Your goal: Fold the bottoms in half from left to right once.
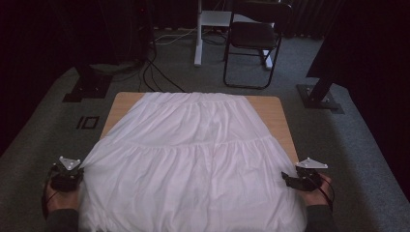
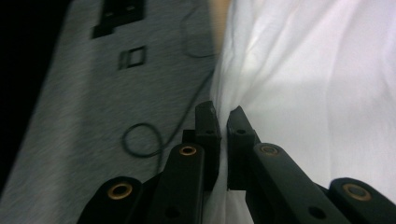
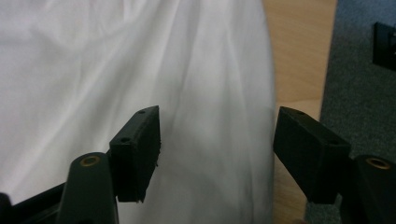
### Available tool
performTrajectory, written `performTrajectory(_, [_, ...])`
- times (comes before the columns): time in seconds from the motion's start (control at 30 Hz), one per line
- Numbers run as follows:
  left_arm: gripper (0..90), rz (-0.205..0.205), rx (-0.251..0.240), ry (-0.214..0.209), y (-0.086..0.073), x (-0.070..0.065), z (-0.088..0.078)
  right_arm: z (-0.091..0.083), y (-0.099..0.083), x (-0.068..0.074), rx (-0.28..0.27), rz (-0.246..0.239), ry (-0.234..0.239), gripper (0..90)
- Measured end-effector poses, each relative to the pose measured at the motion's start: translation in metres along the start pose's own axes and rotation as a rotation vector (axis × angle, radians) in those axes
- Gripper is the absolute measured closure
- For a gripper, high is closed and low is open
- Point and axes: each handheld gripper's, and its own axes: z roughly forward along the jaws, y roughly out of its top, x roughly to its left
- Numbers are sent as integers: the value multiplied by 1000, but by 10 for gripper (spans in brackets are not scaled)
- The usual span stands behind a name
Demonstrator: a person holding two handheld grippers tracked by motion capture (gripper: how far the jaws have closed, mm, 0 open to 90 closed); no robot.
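A white gathered cloth lies spread over most of the wooden table and hangs off its near edge. At the cloth's left edge, my left gripper is shut on a pinch of fabric; in the left gripper view the cloth bunches between the closed tips of that gripper. My right gripper is at the cloth's right edge. The right gripper view shows its jaws standing wide apart, with the cloth's right hem lying between them, untouched by either pad.
Grey carpet surrounds the table. A black folding chair and a white desk leg stand behind it. Black stand bases sit at the far left and far right. Cables trail across the floor, and a floor socket is at the left.
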Motion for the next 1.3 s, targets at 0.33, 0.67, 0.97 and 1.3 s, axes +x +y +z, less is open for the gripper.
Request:
performTrajectory(0.33, [871, -21, -48, 12, 8, 6, -19, 12, 0, 3, 22, 27, 58, 294])
performTrajectory(0.67, [868, 58, -276, -262, 38, -28, -84, 14, -4, 1, -9, 43, 83, 290])
performTrajectory(0.97, [867, 234, -430, -467, 87, -82, -129, 17, -1, 6, -20, 35, 90, 290])
performTrajectory(1.3, [867, 517, -559, -808, 158, -211, -163, 17, -2, 6, -28, 37, 90, 290])
